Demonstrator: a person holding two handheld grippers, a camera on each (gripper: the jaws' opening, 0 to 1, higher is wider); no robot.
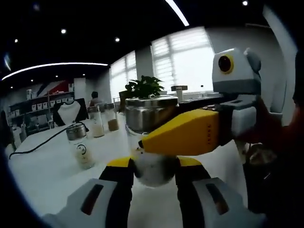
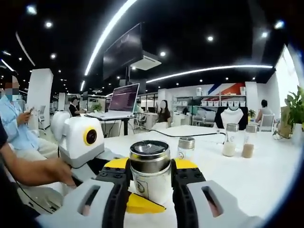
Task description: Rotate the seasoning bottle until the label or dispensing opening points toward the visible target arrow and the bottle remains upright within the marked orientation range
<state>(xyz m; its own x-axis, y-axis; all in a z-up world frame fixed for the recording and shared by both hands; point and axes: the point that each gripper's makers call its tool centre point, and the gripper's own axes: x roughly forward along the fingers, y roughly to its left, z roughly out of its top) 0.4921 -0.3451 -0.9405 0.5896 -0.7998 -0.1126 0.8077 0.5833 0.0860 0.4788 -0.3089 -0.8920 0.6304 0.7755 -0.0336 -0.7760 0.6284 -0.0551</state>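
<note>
A seasoning bottle stands upright on a white worktop, caught between two hand-held tools at once. It is a clear glass jar holding a pale, speckled powder, topped by a wide, shiny metal cap whose flat top has a small dark opening. A small dark mark shows low on the glass; no label text can be read.

In the right gripper view, the right tool has its black, yellow-tipped jaws pressed against both sides of the bottle, just below the cap. The left tool comes in from the left, held by a person's hand, with a yellow jaw tip lying at the bottle's base.

In the left gripper view, the left tool pinches the bottle's lower glass body between its jaws, while the right tool's yellow jaw crosses in front of the bottle.

Farther back on the worktop stand a small jar with a round label, two taller jars of light and brown powder, and a black cable. A potted plant sits by the bright windows.
</note>
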